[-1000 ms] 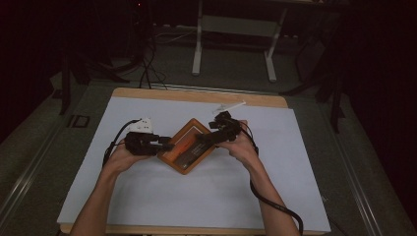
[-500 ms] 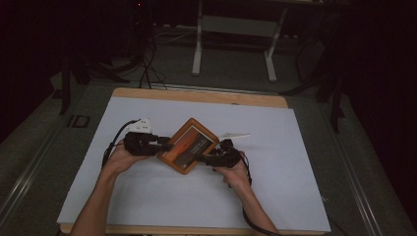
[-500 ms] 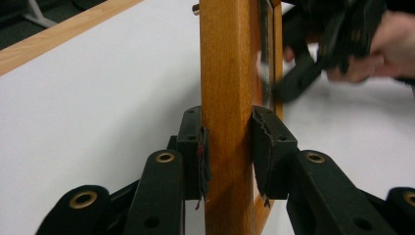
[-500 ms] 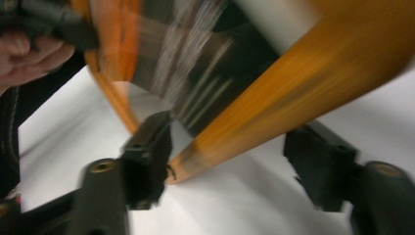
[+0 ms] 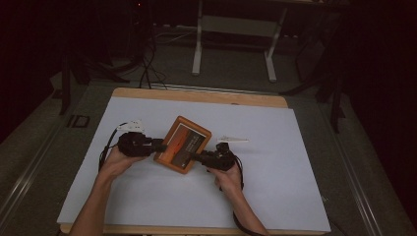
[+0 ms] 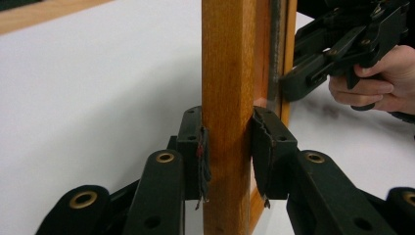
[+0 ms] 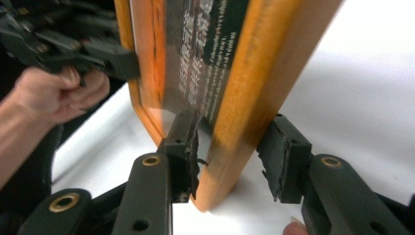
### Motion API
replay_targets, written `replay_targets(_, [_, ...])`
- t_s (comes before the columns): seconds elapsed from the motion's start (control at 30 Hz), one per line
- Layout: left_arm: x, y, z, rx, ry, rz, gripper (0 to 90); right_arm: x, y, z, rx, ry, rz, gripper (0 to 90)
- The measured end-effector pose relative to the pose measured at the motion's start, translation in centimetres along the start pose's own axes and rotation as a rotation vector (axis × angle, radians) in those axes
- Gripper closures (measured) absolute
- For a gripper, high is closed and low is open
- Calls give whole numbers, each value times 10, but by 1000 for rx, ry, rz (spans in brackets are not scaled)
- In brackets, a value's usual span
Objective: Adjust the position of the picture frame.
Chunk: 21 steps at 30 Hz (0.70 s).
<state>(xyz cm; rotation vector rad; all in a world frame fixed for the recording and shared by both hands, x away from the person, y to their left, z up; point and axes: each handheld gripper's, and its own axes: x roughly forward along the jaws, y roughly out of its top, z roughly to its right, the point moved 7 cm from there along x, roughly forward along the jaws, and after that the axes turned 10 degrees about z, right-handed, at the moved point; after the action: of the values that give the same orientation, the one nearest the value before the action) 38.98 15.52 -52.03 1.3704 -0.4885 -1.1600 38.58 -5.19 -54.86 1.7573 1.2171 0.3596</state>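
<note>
A wooden picture frame (image 5: 183, 143) with a dark orange print is tilted up off the white sheet. My left gripper (image 5: 158, 146) is shut on the frame's left rail. In the left gripper view, both pads (image 6: 228, 152) press the wood of the frame (image 6: 227, 73). My right gripper (image 5: 194, 157) straddles the lower right rail and its jaws have just been closing. In the right gripper view (image 7: 235, 156), one pad lies against the frame's (image 7: 230, 63) glass side. The other pad (image 7: 281, 156) still stands off the back.
A white sheet (image 5: 275, 187) covers the wooden table (image 5: 196, 96). Cables trail from both grippers toward the person's forearms. On the dark floor behind the table stands a metal stand (image 5: 233, 44).
The right hand came down from the frame's upper right corner to its lower right rail, and its jaws narrowed around that rail. The left gripper and the frame stayed put.
</note>
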Motion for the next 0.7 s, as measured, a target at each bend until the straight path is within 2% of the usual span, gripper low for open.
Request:
replay_targets(0.13, [4, -5, 0, -13, 3, -4, 690, -1, 6, -1, -3, -7, 22, 608])
replay_targets(0.23, [9, -9, 1, -78, -22, 55, 690, -7, 13, -1, -19, -21, 31, 623])
replay_targets(0.37, [20, -9, 9, -109, -18, 97, 689, -19, 21, 3, -28, -42, 36, 622])
replay_targets(0.53, [36, -9, 22, -132, -6, 123, 689, -36, 25, 10, -26, -61, 31, 614])
replay_targets(0.63, [39, -11, 23, -142, -9, 134, 689, -41, 25, 12, -30, -69, 21, 614])
replay_targets(0.67, [49, -19, 30, -176, 3, 146, 688, -46, 25, 15, -47, -93, 6, 612])
replay_targets(0.7, [51, -21, 32, -183, 9, 148, 688, -48, 25, 17, -49, -97, 1, 611])
